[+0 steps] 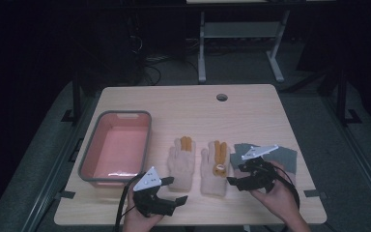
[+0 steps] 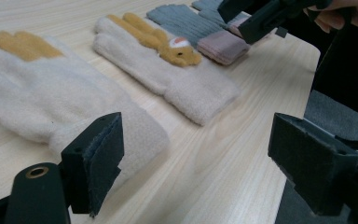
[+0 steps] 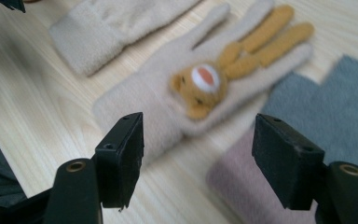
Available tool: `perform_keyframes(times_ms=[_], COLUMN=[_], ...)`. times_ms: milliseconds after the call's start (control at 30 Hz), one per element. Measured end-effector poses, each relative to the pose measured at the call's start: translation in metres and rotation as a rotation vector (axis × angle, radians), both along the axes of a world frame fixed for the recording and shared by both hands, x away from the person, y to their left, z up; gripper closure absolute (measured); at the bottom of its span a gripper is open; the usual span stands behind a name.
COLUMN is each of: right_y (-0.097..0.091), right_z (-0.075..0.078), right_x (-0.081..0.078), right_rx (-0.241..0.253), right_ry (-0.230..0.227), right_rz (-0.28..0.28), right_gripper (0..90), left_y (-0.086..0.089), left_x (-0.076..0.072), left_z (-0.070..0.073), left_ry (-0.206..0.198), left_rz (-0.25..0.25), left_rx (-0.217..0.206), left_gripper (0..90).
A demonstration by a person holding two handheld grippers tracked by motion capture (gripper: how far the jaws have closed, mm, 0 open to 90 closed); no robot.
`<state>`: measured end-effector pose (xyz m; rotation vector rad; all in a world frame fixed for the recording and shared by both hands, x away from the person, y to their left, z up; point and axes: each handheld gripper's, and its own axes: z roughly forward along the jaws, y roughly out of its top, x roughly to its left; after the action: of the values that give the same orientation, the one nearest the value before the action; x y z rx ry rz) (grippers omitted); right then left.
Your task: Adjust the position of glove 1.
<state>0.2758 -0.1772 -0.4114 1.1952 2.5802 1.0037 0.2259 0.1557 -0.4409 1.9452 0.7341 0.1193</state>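
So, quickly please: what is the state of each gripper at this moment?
Left gripper: open, holding nothing, its jaws by the cuff of the left cream glove.
Right gripper: open, holding nothing, over the bear glove and the grey glove.

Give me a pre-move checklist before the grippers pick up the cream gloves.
1. Left gripper open: ok, fingers spread wide.
2. Right gripper open: ok, nothing between its fingers.
3. Left cream glove flat and within reach of the left gripper: ok, its cuff lies beside one finger.
4. Right cream glove free of other things: ok, it lies apart from the grey gloves.
5. Pink bin ready to receive: ok, nothing inside.
6. Grippers apart from each other: ok.
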Motion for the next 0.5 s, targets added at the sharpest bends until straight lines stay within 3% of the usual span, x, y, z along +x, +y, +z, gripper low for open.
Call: perform_keyframes(times_ms=[100, 300, 500], right_y=[0.008, 0.020, 0.030], right_z=[0.004, 0.009, 0.005], right_x=[0.007, 0.020, 0.034], right_rx=[-0.015, -0.044, -0.076], right_ry=[0.004, 0.014, 0.041], right_rz=[0.017, 0.050, 0.067], right_gripper=[33.8, 33.7, 33.6], left_y=[0.001, 0.000, 0.001], left_x=[-0.001, -0.001, 0.000], left_z=[0.001, 0.001, 0.000], left_ry=[0.004, 0.004, 0.002], left_rz=[0.002, -0.004, -0.003], left_rx=[-0.019, -0.012, -0.015], left_gripper=[18.4, 18.4, 18.4])
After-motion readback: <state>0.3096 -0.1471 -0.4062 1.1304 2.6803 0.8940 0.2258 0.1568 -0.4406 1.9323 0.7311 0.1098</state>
